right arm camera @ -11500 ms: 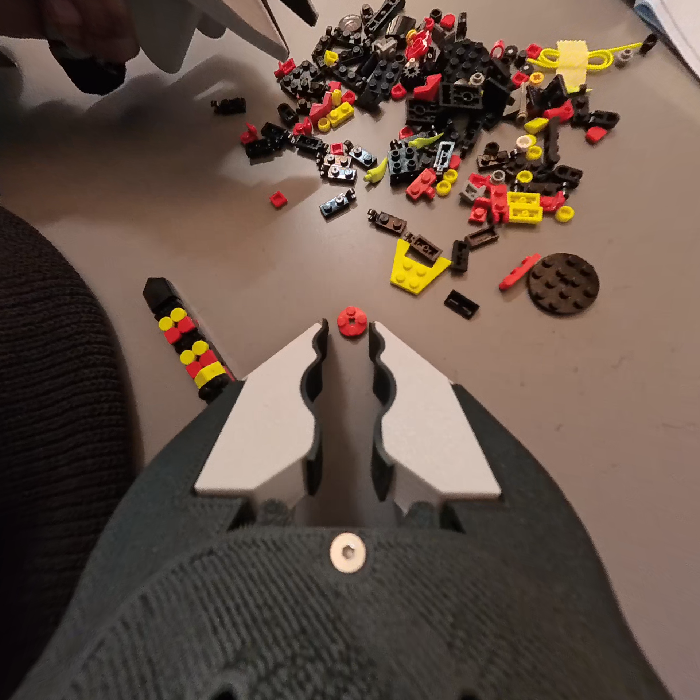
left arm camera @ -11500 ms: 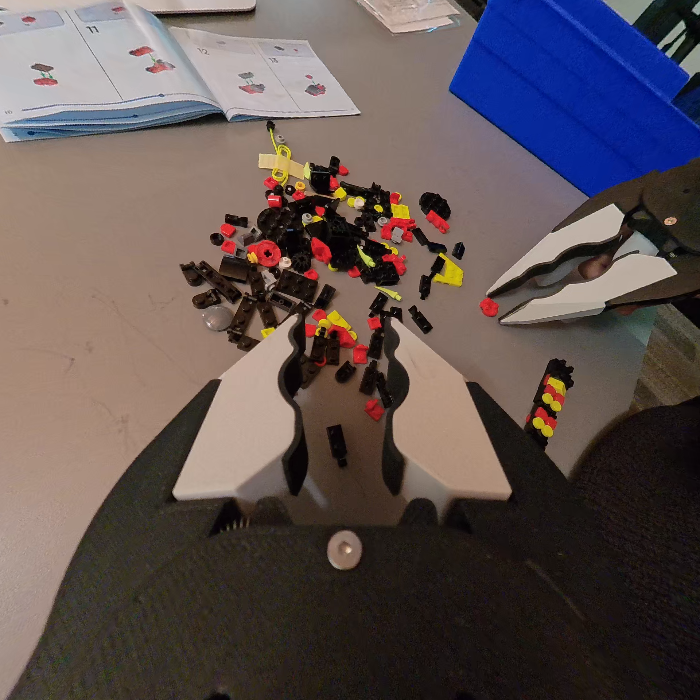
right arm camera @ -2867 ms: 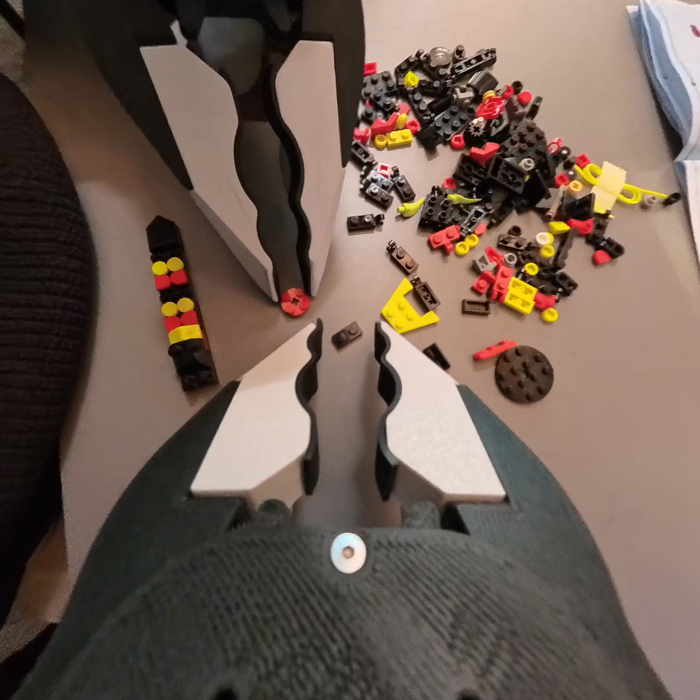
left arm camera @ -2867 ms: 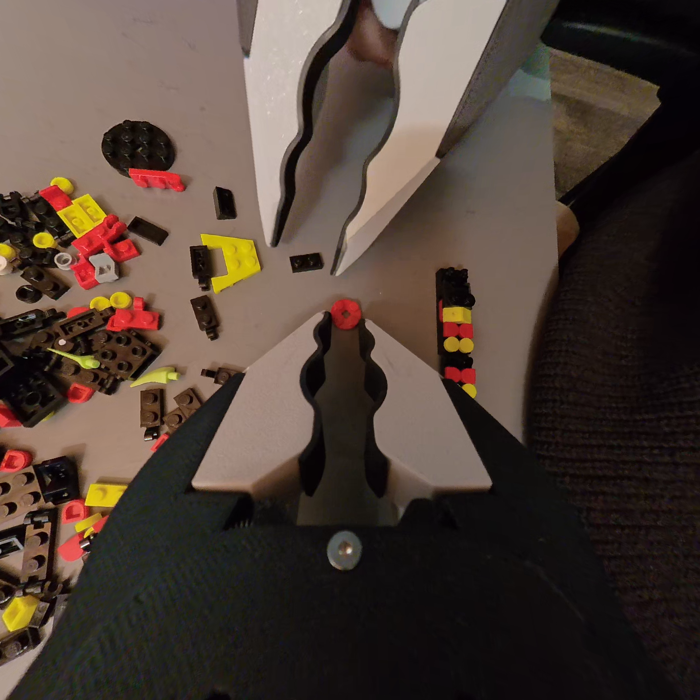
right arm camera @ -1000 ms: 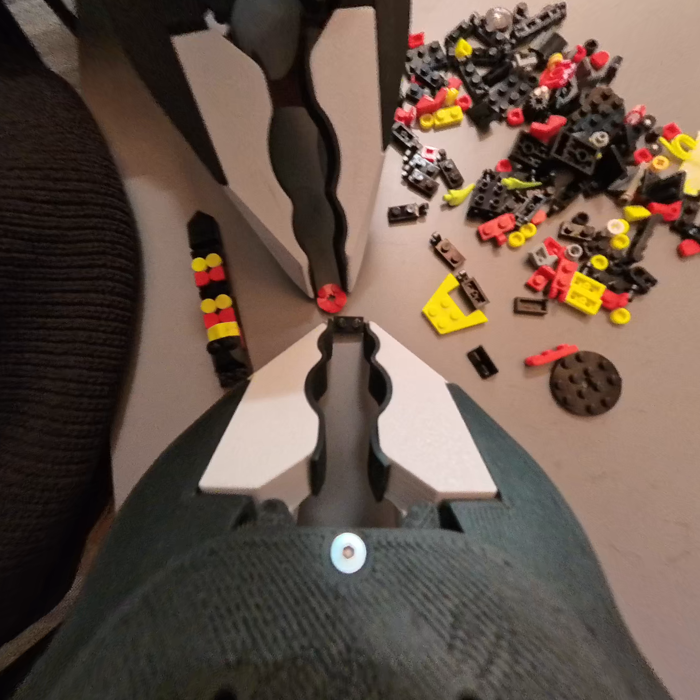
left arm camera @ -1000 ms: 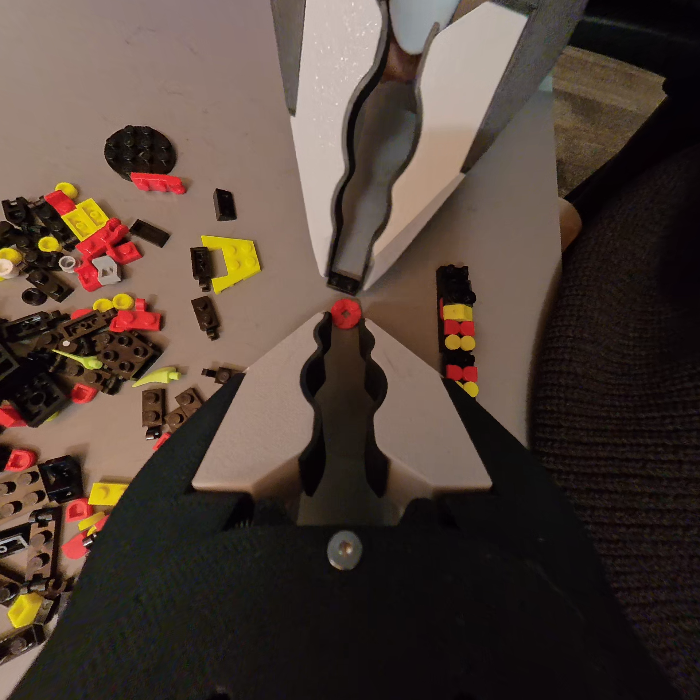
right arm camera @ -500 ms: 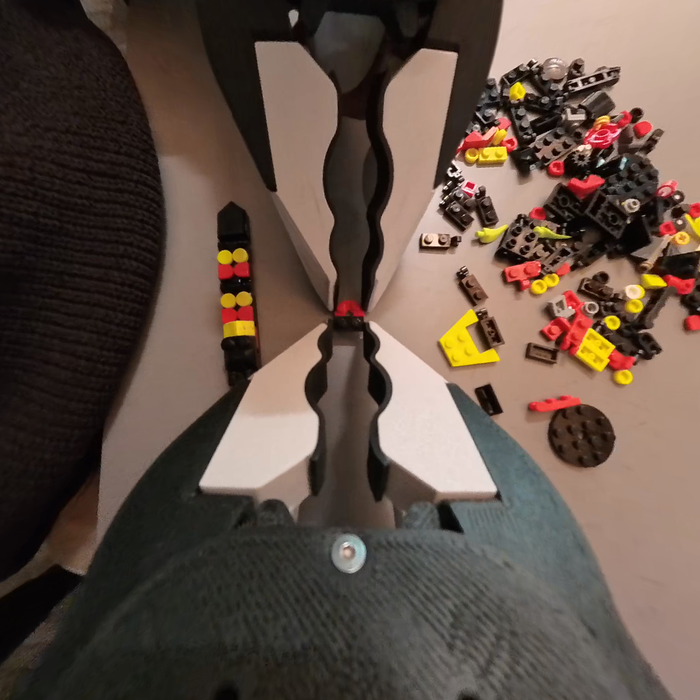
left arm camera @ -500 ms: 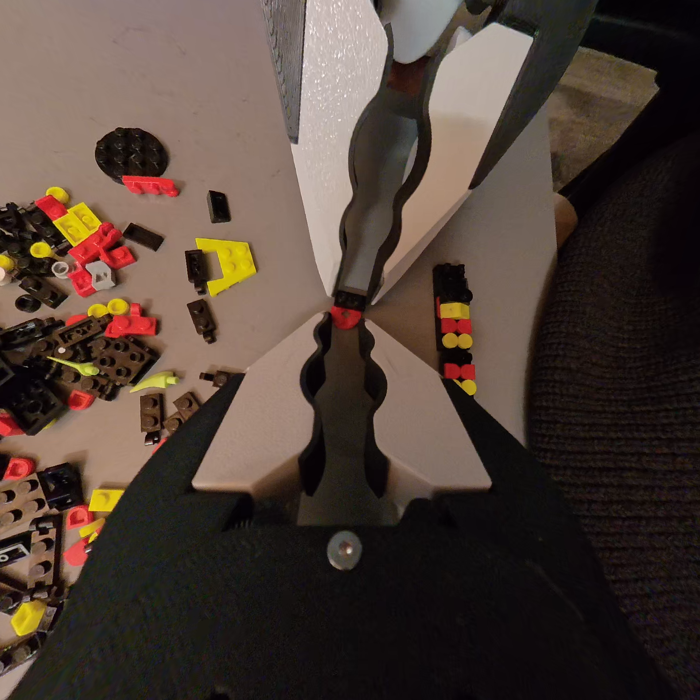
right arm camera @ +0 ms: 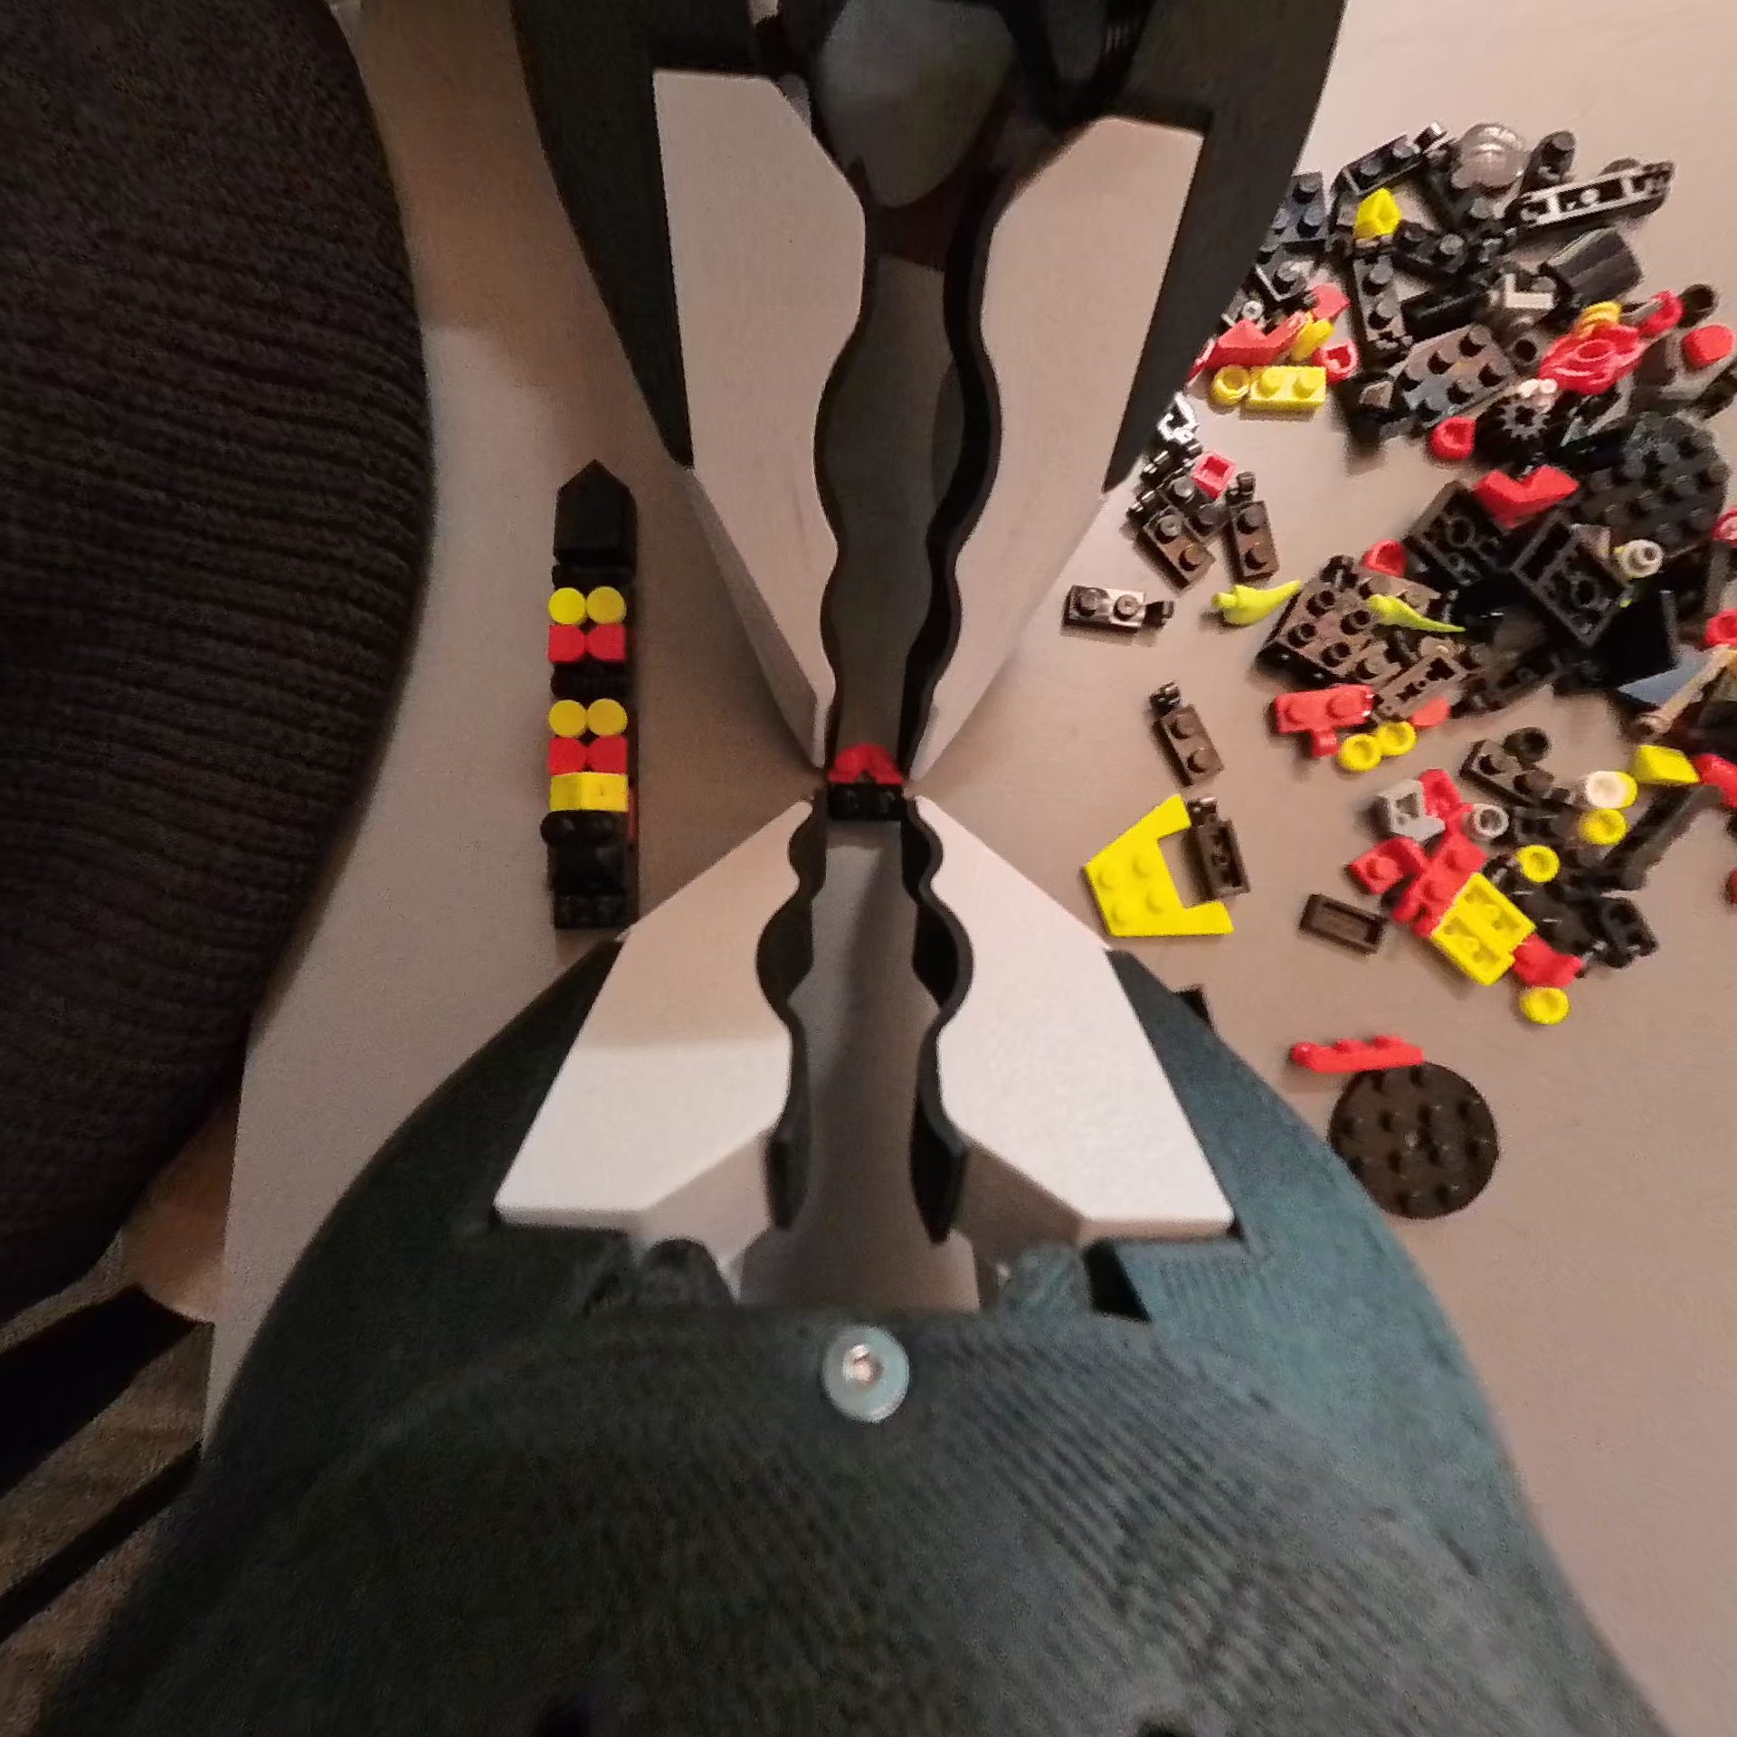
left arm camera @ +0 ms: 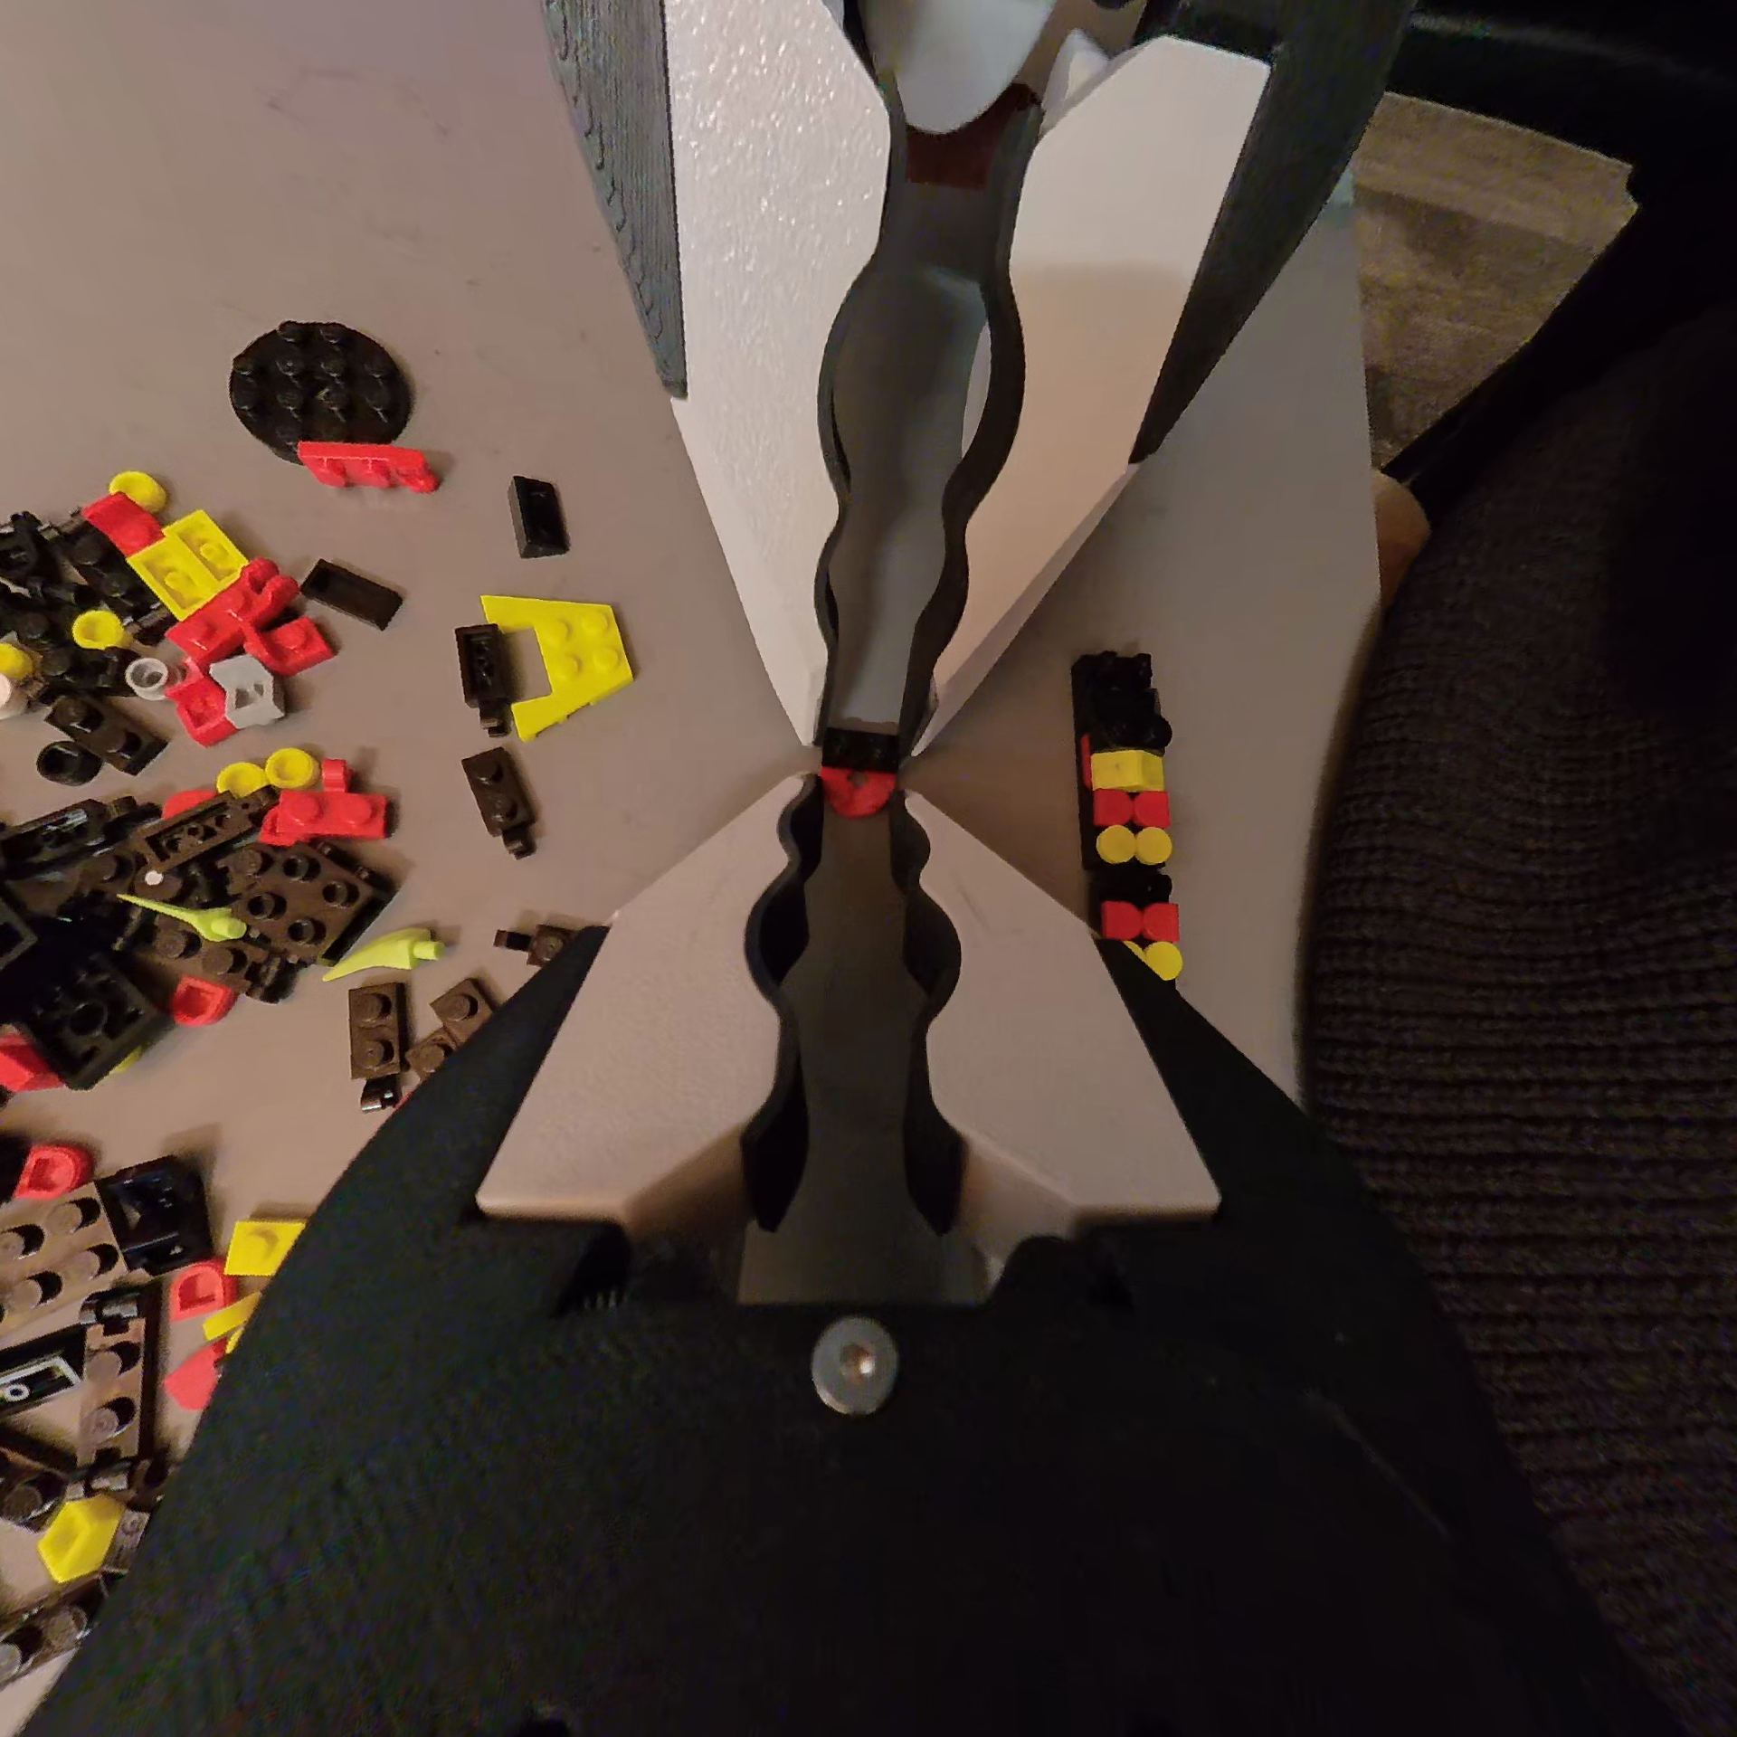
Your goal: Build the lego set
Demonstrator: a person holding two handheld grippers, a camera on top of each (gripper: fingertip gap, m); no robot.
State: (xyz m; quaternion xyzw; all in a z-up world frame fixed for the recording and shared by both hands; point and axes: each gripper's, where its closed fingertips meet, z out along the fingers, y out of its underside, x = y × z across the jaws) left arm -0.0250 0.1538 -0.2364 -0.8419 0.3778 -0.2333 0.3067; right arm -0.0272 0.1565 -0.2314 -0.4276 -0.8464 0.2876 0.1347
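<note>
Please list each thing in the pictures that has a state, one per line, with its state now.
left gripper: shut on red round piece
right gripper: shut on small black plate
red round piece: held, pressed against the plate
small black plate: held, meeting the red piece
striped assembly: built, lying flat, untouched
loose pieces: scattered on table

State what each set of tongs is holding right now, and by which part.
The left tongs pinch a small round red piece by its rim at their tips. The right tongs pinch a small black plate by its short ends. The two pieces meet tip to tip.
</note>
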